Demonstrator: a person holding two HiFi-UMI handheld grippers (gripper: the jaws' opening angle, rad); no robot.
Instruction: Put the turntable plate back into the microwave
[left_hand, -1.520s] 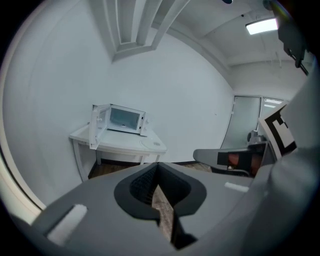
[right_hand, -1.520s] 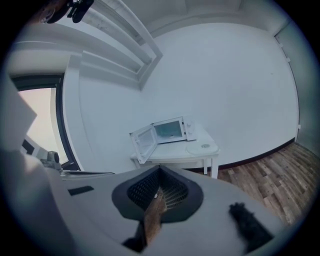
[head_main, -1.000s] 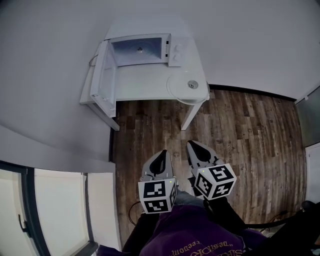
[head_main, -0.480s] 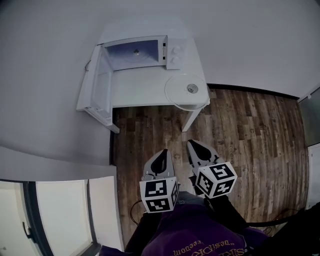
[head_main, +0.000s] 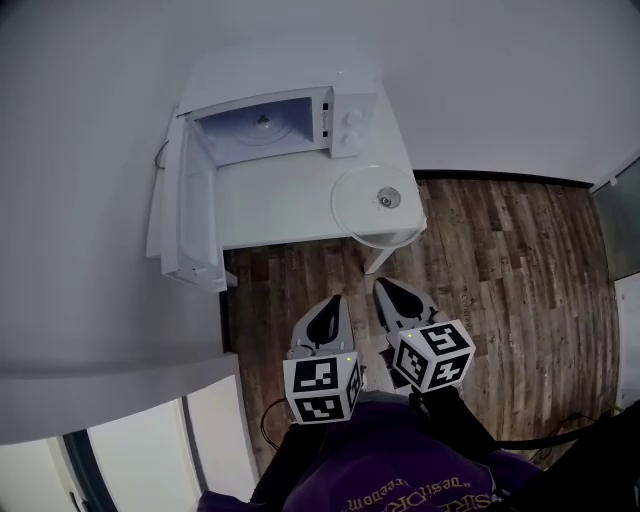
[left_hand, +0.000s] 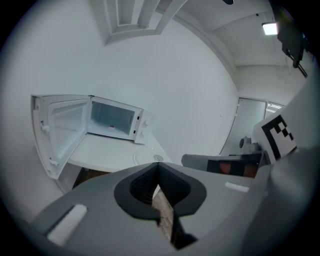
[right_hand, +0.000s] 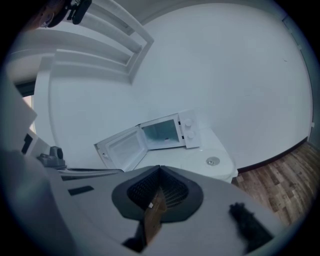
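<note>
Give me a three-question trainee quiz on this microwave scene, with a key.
1. True or false: the microwave door is shut.
2. The turntable plate lies: A inside the microwave; B on the table; C on the floor.
3. Fill in: the left gripper and right gripper both have jaws ____.
Key: 1 false, the door stands open; 2 B; 3 shut, nothing held.

White table (head_main: 285, 205) against white wall (head_main: 90, 110) (corner spot). Dark wood-plank floor (head_main: 500, 280) below it, black cable (head_main: 265, 425) on the floor, glazed panels (head_main: 130, 455) lower left.
</note>
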